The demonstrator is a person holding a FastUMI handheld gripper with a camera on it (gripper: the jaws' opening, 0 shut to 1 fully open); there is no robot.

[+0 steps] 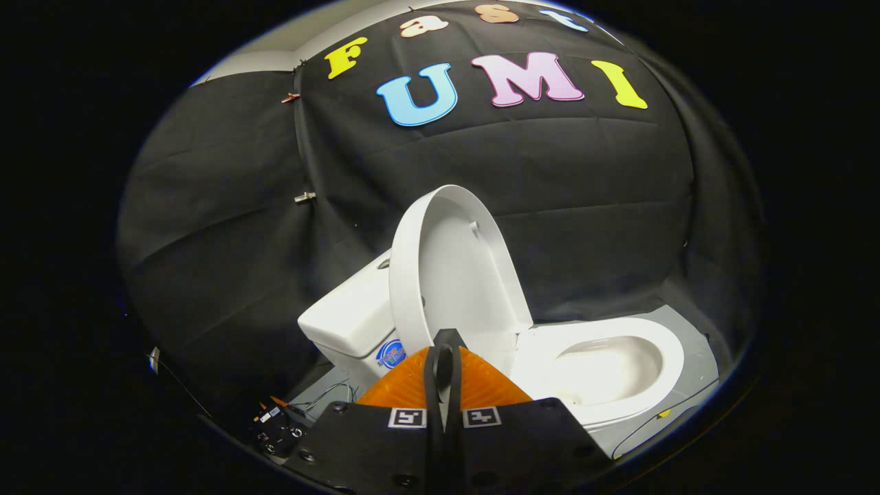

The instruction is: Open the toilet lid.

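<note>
Nearest us, the tongs (447,344) had their black fingers drawn together with barely a slit between them, and we saw nothing held in them. Just beyond the tips stood the toilet lid (447,275), already raised near upright against the cistern (347,323). We judged it rigid, light, glossy plastic, likely slippery, best taken at its free rim. Right of the fingers and farther off lay the open bowl (608,368).

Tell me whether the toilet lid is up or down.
Up: the toilet lid stands raised against the tank, bowl exposed. The gripper fingers are closed together, holding nothing.
</note>
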